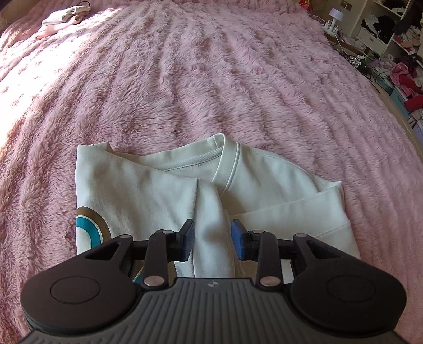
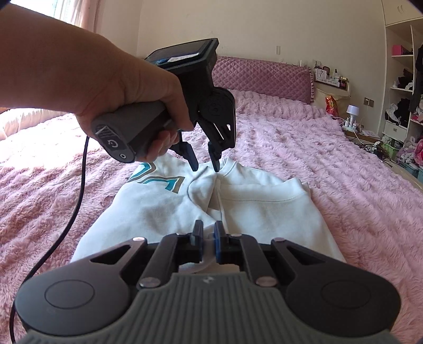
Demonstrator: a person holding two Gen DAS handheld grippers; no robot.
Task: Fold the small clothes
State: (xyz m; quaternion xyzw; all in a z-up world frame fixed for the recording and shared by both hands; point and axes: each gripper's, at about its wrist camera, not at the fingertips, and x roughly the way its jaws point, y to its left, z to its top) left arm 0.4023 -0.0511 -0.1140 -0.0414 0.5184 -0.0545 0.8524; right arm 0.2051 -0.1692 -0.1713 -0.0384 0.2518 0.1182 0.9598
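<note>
A white sweatshirt (image 1: 158, 190) with a teal and brown print lies partly folded on the pink plush bed, its collar at the far end. My left gripper (image 1: 212, 238) stands open over it, with a raised ridge of the fabric running between the blue pads. In the right wrist view the sweatshirt (image 2: 158, 209) lies ahead. There a hand (image 2: 105, 79) holds the left gripper (image 2: 205, 166) pointing down near the collar, its tips apart. My right gripper (image 2: 208, 236) is shut on a bit of the sweatshirt's near edge, white fabric showing between its pads.
The pink fluffy blanket (image 1: 211, 79) covers the whole bed. A small pale garment (image 1: 63, 18) lies at its far left corner. A quilted headboard (image 2: 261, 76), a white lamp (image 2: 353, 111) and shelves of clothes (image 2: 404, 105) stand on the right. A black cable (image 2: 79, 198) hangs from the left gripper.
</note>
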